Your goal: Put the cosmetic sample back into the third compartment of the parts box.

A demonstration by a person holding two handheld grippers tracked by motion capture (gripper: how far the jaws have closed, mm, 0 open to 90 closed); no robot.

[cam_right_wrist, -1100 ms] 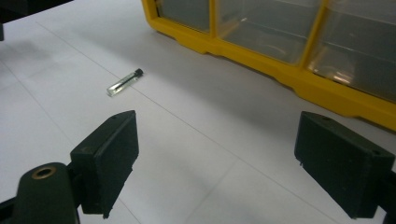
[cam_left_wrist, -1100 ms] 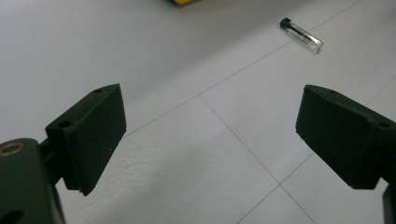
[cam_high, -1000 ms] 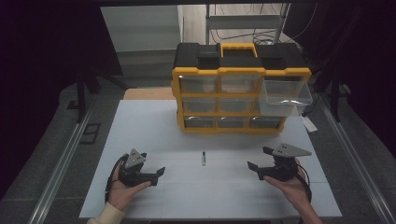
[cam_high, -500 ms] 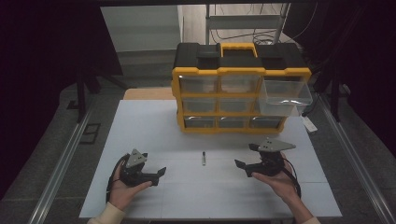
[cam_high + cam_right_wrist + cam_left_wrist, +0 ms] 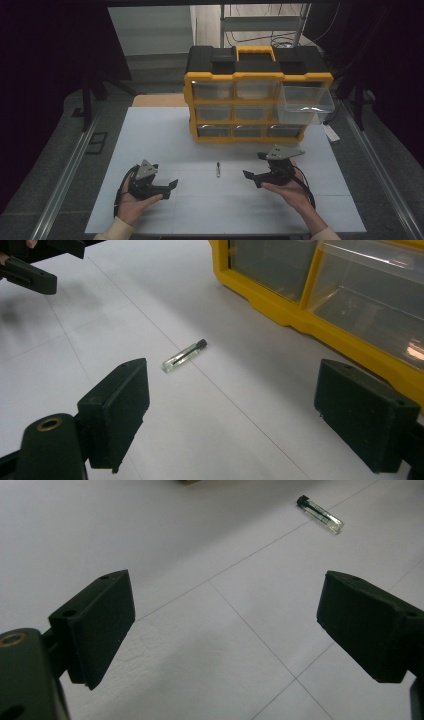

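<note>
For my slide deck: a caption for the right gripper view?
Open right gripper faces a small clear vial beside the yellow drawer organizer.

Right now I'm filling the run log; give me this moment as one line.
left gripper: open, empty | right gripper: open, empty, aimed at vial | vial: flat on table, untouched | organizer: one drawer out

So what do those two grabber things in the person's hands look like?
Both are black. The left gripper and the right gripper each have two chunky, blocky black jaws with small round holes in them, and a grey three-cornered plate on top. A black cable loops out from each one. The person wears pale, cream-coloured sleeves at the wrists.
</note>
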